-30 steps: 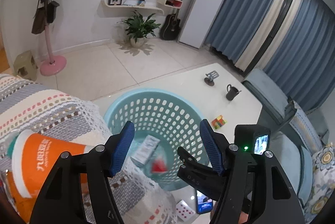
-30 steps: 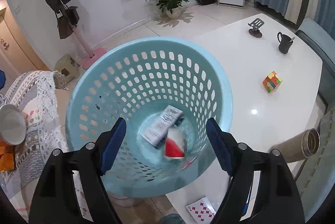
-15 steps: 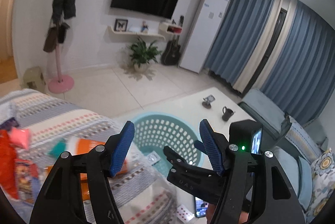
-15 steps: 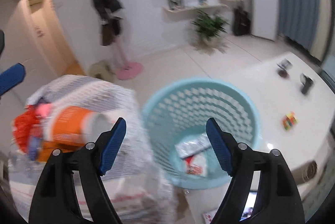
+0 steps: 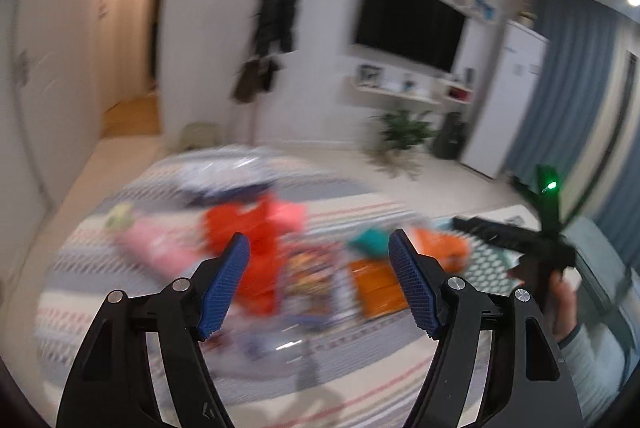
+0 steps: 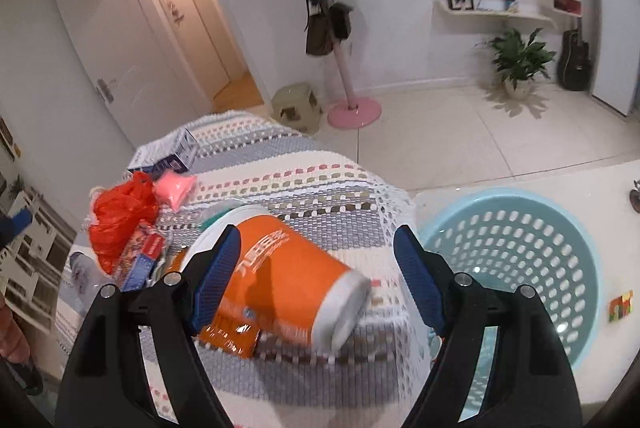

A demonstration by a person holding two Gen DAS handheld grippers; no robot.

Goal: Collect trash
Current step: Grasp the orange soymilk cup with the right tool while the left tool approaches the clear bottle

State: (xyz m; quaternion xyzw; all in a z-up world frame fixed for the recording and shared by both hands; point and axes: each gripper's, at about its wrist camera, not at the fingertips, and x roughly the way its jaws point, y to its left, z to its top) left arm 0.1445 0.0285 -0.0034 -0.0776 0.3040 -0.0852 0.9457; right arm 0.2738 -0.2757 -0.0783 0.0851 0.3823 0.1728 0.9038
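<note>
Both claws hang empty: our right claw [image 6: 316,268] gapes above the tipped orange paper cup [image 6: 280,276] on the crocheted cover [image 6: 320,184], while our left claw [image 5: 318,276], jaws opening, hovers over blurred wrappers. We judge the cup next: straddle its middle, squeeze gently, then carry it to the blue laundry basket [image 6: 516,200] just beside.
</note>
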